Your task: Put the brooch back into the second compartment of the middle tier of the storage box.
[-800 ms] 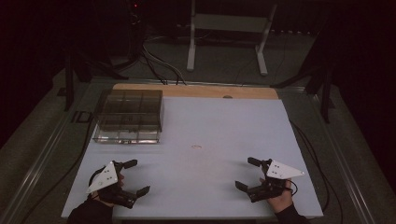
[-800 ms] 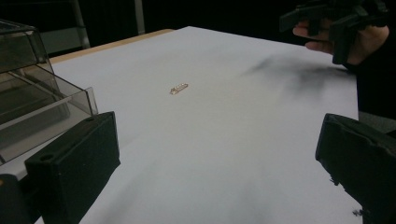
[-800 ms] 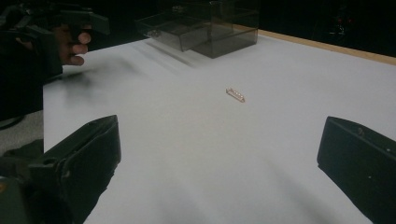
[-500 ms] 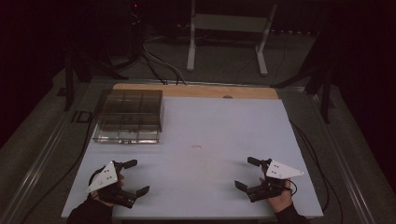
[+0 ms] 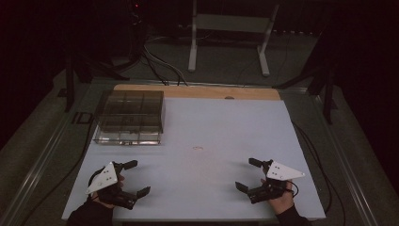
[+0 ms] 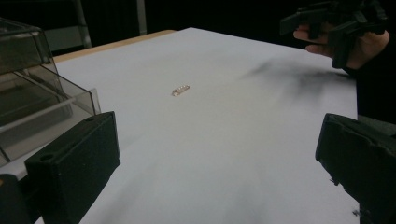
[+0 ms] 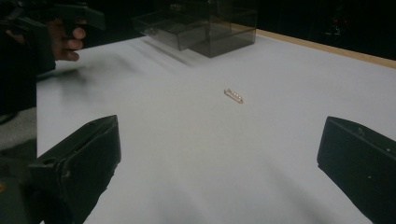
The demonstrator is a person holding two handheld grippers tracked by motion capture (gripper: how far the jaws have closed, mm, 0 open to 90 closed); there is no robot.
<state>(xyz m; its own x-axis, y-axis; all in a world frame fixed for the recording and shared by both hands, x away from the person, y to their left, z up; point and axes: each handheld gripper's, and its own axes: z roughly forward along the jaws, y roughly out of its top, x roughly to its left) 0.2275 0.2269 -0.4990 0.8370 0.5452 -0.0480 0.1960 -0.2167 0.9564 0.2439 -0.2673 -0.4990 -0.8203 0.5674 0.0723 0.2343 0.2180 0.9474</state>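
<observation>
Connector strip [image 5: 197, 148], small and pale with a row of tiny bumps, lies flat on the white table [image 5: 221, 122] near its middle, touching nothing. It sits ahead of both my grippers and between them, well apart from each. Through my left gripper view the strip [image 6: 180, 90] lies beyond the jaws, roughly centred between them; through my right gripper view it [image 7: 233, 95] also lies out past the jaws, on bare table.

My left gripper [image 5: 132, 178] rests at the near left edge of the table with its jaws spread wide and nothing between them. My right gripper [image 5: 248, 174] is at the near right edge, jaws equally wide apart and holding nothing.

Farther back on the left, a clear plastic compartment box [image 5: 130, 117] stands on the table, well apart from the strip.
</observation>
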